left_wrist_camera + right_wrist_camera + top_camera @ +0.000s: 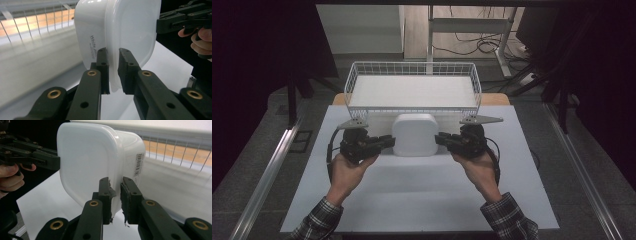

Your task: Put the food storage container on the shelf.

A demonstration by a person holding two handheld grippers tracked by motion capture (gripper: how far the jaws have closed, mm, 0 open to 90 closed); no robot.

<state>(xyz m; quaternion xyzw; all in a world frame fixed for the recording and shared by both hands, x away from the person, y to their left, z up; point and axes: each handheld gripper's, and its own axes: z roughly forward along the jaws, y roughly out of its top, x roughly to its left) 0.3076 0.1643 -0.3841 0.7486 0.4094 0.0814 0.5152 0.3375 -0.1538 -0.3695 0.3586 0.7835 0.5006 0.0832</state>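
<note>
- 2 hand-held grippers clamp 1 white, rounded-square plastic container with a translucent lid [414, 135] from opposite sides: the left gripper [384, 142] on its left rim, the right gripper [443, 138] on its right rim.
- In the left gripper view, the jaws close on the protruding lid flange of the container [117, 37]. In the right gripper view, the jaws pinch the same kind of thin edge [95, 160].
- Container position: at the middle of the white table surface [422, 195], just in front of the white wire basket [412, 85]. Whether it rests on the table or is raised cannot be told from the high view.
- Risk 1: each grip bears on a narrow, smooth flange only. Uneven lift or outward pull by either hand is likely to slip the flange out of the jaws and drop or tilt the container.
- Risk 2: a grip on the lid alone may pop the lid off the body.
- Risk 3: the pad on the right gripper looks torn, which may reduce friction.
- Obstruction: the front wall of the wire basket stands directly behind the container; any forward transfer must clear this wall.
- Surroundings: a metal frame leg and loose floor cables [472, 45] lie beyond the table, well apart.
</note>
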